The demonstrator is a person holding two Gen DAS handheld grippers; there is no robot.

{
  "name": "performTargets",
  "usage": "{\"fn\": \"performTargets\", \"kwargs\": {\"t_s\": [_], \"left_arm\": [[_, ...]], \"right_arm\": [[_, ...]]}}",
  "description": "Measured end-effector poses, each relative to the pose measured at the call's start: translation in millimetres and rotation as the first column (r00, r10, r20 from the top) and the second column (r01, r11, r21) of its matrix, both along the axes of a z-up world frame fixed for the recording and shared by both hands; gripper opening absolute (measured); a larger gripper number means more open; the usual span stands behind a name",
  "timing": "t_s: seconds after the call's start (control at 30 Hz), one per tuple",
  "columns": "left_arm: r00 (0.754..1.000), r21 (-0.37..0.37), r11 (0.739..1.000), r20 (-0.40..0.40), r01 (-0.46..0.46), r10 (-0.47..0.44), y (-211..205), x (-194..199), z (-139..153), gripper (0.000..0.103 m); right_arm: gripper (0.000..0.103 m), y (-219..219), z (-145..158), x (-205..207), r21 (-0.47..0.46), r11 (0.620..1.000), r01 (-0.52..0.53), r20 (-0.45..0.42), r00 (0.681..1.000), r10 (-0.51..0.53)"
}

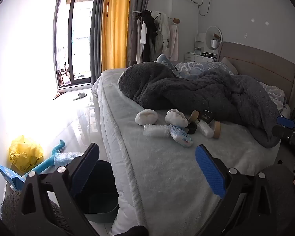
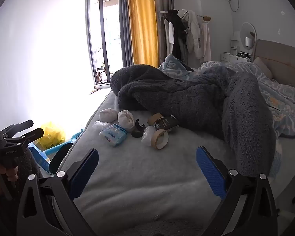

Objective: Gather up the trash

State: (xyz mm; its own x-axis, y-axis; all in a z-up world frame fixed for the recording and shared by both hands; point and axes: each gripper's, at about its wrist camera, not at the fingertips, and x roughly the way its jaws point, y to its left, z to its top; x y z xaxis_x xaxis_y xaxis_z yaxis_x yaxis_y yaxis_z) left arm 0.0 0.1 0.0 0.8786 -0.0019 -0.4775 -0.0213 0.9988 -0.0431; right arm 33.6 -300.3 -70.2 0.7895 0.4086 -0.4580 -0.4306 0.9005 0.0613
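On the bed ahead of me, the small black box (image 1: 206,118) beside the tape rolls shows pale letters that I read as "FOCE" or "FACE"; I cannot settle which. The blue and white tissue pack (image 2: 113,135) carries red lettering too small for me to make out. The blue quilt (image 2: 172,65) behind the grey blanket bears large white letters, one looking like an "S".

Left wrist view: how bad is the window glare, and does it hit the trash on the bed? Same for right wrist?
Left wrist view: floor and wall beside the tall glass balcony door blown out white; crumpled yellow plastic bag half washed out. Right wrist view: same blowout at left. Both: bed items readable.
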Motion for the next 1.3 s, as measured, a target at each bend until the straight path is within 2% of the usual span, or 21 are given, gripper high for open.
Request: {"fn": "performTargets", "kwargs": {"t_s": [1.3], "left_arm": [[1.000,0.007,1.000,-0.003,0.004,-0.004,0.0,0.7,0.2,0.100]], "right_arm": [[0.100,2.4,-7.8,3.8,-0.002,1.000,-0.005,-0.014,1.000,0.005]]}}
